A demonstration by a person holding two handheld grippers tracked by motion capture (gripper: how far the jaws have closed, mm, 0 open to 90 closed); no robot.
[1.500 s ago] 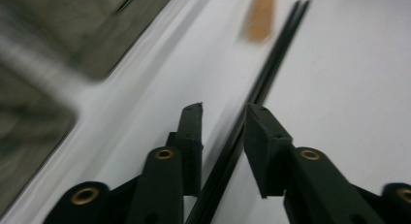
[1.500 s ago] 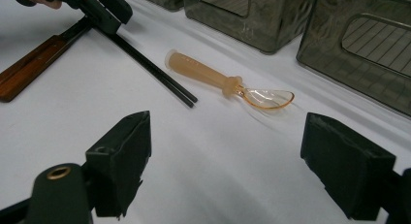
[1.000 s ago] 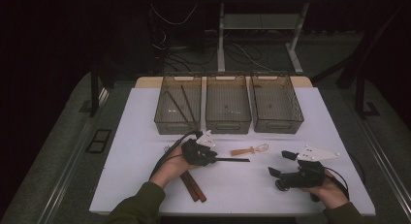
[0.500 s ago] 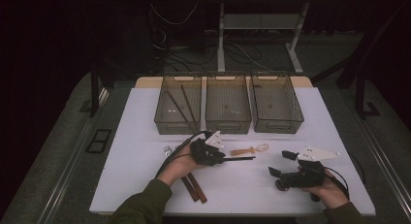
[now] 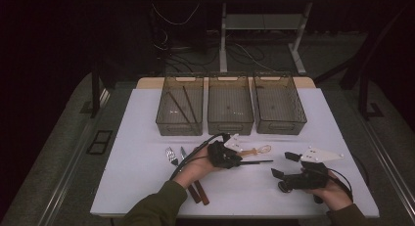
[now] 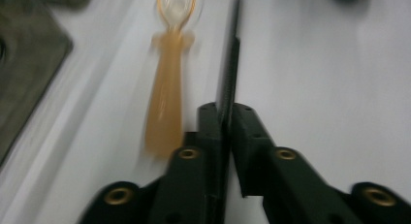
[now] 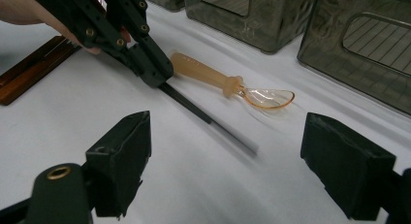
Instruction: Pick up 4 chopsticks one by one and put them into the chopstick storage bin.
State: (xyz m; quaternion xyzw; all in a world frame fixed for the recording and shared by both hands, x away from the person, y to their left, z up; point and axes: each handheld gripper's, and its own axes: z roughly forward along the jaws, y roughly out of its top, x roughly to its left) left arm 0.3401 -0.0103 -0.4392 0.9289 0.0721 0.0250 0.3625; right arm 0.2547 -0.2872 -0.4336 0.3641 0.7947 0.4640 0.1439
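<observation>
Three smoked plastic bins (image 5: 230,110) are standing in a row at the table's far side. Two dark chopsticks (image 5: 182,107) are lying in the leftmost bin, and one black chopstick (image 5: 256,162) is lying out on the table. One orange spoon (image 5: 255,150), one fork (image 5: 171,156) and two brown-handled utensils (image 5: 197,191) are lying nearer the person.

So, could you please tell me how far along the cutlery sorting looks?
Done: two chopsticks lie in the left bin. In hand: the left tool has just closed on a black chopstick. Left: the orange spoon, fork and brown-handled pieces remain on the table; the right tool waits open.
</observation>
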